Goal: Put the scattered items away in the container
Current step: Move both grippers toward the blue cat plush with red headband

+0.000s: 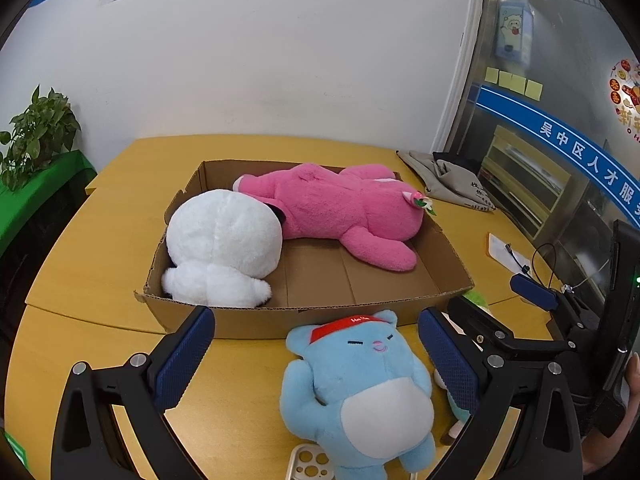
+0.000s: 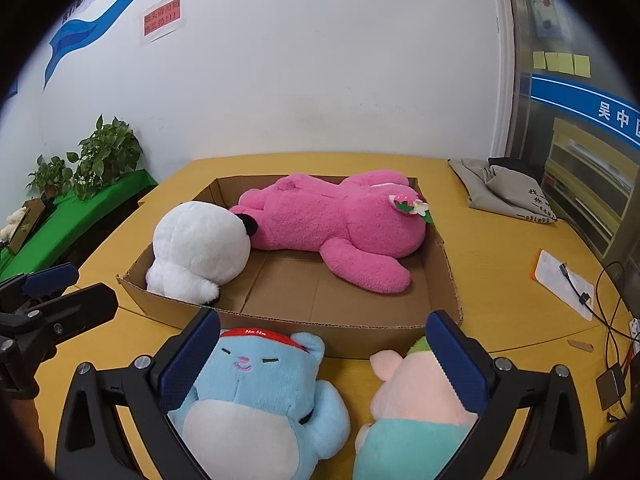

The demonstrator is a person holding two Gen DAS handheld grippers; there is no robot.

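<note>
The light-blue plush cat with a red cap (image 1: 356, 392) lies lengthwise between the left gripper's (image 1: 316, 356) spread-apart fingers, head toward the shallow brown cardboard box (image 1: 360, 322); the right gripper (image 2: 324, 356), likewise released, seems to sit further right.

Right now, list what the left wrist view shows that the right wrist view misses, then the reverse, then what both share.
Left wrist only: a phone case at the bottom edge.

Right wrist only: the pink-faced plush in full, and a power strip.

Both: the cardboard box holding the white plush and pink plush, the blue plush on the table, and both grippers open.
</note>
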